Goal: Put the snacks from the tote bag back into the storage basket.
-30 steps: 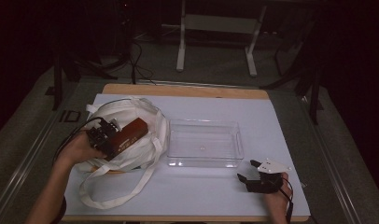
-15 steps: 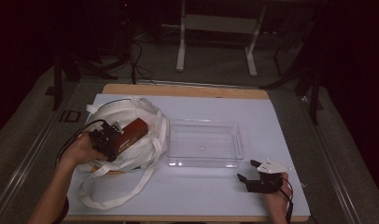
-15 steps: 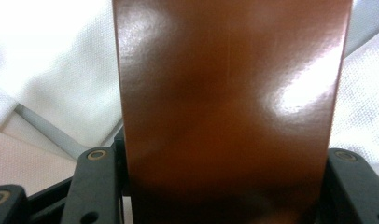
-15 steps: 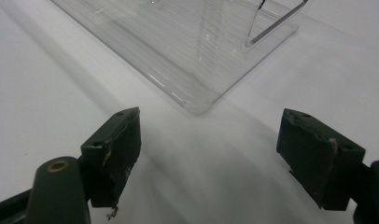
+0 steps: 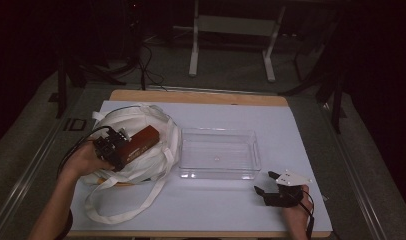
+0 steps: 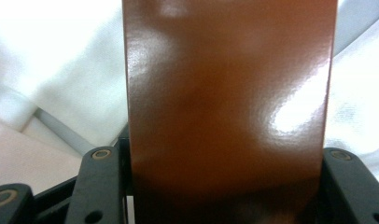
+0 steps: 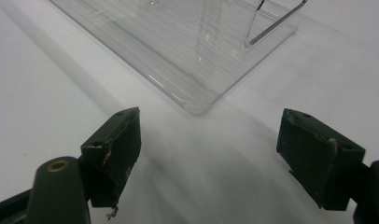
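at nine o'clock on the counter (image 5: 216, 210), left hand-held gripper (image 5: 110, 150), jaws just closing, clamps the brown box (image 5: 141, 141); it could snag the white bag (image 5: 141, 165) lifting out. right hand-held gripper (image 5: 271, 187) gapes empty.

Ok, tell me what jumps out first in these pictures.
The brown box stands out: the left gripper clamps it over the white cloth bag at the table's left, its jaws having just been closing on it. Beside the bag, mid-table, sits an empty clear plastic tray. The right gripper rests open near the tray's front right corner.
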The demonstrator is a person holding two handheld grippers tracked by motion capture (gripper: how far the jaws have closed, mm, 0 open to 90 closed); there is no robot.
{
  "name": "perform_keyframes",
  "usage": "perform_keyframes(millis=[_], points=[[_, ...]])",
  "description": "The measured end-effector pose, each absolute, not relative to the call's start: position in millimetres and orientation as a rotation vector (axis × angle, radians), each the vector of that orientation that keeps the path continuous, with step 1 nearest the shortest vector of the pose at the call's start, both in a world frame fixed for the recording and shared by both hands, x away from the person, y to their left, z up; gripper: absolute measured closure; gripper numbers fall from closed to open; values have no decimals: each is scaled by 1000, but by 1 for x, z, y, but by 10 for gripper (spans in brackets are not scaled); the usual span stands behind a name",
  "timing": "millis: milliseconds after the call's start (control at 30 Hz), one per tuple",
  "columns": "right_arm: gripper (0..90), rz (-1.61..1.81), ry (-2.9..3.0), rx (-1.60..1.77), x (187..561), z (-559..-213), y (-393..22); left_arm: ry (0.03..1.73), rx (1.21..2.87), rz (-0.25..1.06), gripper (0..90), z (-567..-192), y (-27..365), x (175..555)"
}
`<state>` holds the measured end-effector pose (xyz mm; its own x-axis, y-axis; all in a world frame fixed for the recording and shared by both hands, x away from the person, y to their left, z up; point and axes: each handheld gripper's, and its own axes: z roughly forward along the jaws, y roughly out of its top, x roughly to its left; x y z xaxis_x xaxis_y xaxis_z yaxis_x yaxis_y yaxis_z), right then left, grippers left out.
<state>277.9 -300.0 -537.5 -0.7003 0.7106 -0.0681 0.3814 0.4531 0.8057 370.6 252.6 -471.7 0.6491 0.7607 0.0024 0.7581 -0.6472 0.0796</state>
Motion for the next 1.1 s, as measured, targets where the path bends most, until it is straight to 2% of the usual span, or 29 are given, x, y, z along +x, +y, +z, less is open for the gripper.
perform_keyframes(millis=[333, 667, 1100], points=[[217, 1131, 2311, 920, 278, -537, -300, 1247, 2751, 114, 435, -453, 258, 363], [217, 1129, 2310, 919, 278, -537, -300, 1123, 2729, 169, 435, -430, 253, 354], [217, 1129, 2310, 918, 278, -537, -300, 1037, 2705, 175, 434, -411, 252, 350]])
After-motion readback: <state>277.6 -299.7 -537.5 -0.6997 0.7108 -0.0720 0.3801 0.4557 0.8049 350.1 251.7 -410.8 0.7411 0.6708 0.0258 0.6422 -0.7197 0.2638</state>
